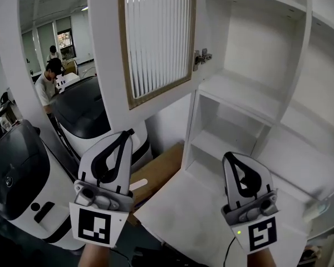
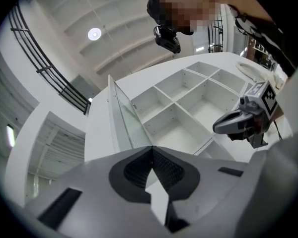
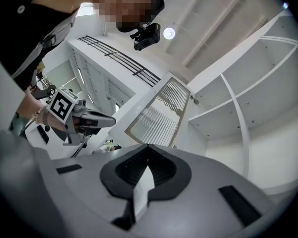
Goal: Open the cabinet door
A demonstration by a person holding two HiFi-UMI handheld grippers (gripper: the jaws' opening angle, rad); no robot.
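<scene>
The cabinet door (image 1: 156,38), a white frame with a slatted panel, stands swung wide open to the left of the white shelf unit (image 1: 250,93). Its hinge (image 1: 202,57) shows at the door's right edge. My left gripper (image 1: 126,133) is held low, below the door and apart from it, jaws shut on nothing. My right gripper (image 1: 229,157) is low in front of the open shelves, also shut and empty. In the left gripper view the closed jaws (image 2: 152,150) point up at the door's edge (image 2: 120,115). The right gripper view shows closed jaws (image 3: 148,148) below the door (image 3: 159,115).
Black-and-white machines (image 1: 22,182) stand at the left, with two people (image 1: 47,82) behind them. A brown board (image 1: 158,168) lies low beside the cabinet. The shelf compartments (image 1: 234,43) hold nothing. A white ledge (image 1: 195,216) lies below the shelves.
</scene>
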